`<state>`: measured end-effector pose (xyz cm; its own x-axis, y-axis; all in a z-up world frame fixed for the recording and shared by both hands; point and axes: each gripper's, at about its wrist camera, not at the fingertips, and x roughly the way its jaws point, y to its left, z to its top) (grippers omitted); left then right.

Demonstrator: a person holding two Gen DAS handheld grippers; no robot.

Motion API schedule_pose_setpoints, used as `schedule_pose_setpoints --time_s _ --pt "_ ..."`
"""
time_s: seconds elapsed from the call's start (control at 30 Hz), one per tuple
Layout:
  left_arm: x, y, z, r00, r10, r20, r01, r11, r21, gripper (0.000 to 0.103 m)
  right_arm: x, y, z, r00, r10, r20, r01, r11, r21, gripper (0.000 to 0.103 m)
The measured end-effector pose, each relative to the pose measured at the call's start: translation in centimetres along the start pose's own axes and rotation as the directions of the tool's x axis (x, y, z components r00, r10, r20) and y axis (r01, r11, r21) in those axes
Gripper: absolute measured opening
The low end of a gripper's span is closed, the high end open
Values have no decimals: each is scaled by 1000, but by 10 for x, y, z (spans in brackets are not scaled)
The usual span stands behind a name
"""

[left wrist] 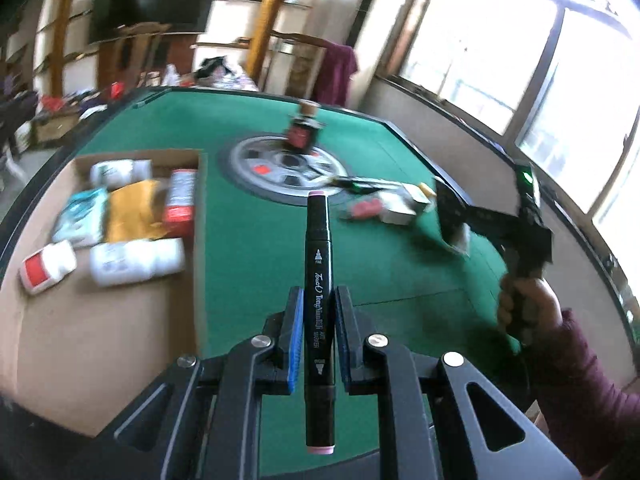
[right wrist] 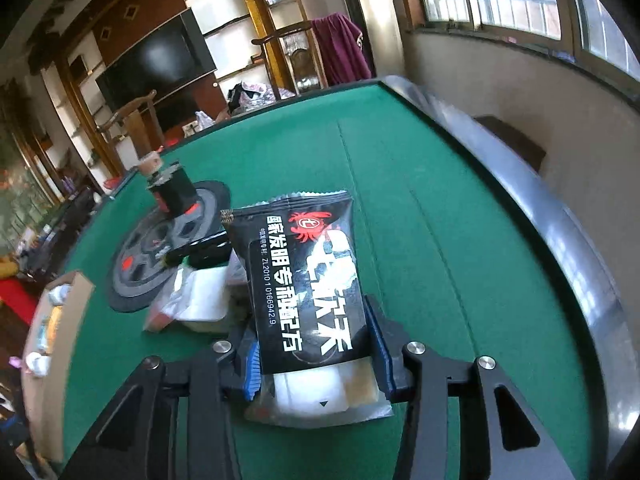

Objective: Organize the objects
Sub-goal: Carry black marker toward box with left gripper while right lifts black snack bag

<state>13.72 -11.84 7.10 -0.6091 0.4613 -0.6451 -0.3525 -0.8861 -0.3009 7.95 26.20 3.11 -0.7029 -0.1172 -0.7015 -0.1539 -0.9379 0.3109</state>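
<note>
My left gripper (left wrist: 319, 296) is shut on a black marker (left wrist: 318, 240) with pink ends, which stands up between the blue pads above the green table (left wrist: 248, 240). An open cardboard box (left wrist: 200, 248) lies to its left, holding white bottles, a yellow packet and a red-labelled box. My right gripper (right wrist: 314, 332) is shut on a black snack packet (right wrist: 304, 272) with white lettering, its pads pressing on both long edges. In the left wrist view that right gripper (left wrist: 454, 220) hangs at the right, with a hand (left wrist: 528, 308) in a maroon sleeve on its handle.
A small pile of packets and boxes (left wrist: 384, 204) (right wrist: 200, 300) lies beside the round grey disc (left wrist: 256, 164) in the table's middle, where a dark bottle (left wrist: 302, 132) (right wrist: 174, 192) stands. The table's metal rim (right wrist: 560, 280) curves along the right. The box (right wrist: 68, 308) sits far left.
</note>
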Motion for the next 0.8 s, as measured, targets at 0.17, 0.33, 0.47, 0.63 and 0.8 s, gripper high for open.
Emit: schedule_pose_setpoints --time_s 0.17,0.33,0.47,0.63,0.8 --pt "-25 46 -6 997 70 28 -68 994 -87 15 -23 17 -4 986 161 -34 -159 986 56 48" --pt "-50 94 -12 982 188 33 -180 970 -163 15 -44 82 -5 951 302 -71 -304 952 -18 48" --pt "-61 124 -13 951 308 -1 -303 938 -170 15 -47 151 -17 895 418 -159 -433 898 -76 48" --pt "-55 163 -19 933 350 -83 -359 908 -214 15 -25 235 -56 810 492 -319 -548 829 -114 48" --pt "-50 188 -18 923 374 -96 -386 887 -255 15 6 310 -99 766 464 -444 -586 788 -188 48"
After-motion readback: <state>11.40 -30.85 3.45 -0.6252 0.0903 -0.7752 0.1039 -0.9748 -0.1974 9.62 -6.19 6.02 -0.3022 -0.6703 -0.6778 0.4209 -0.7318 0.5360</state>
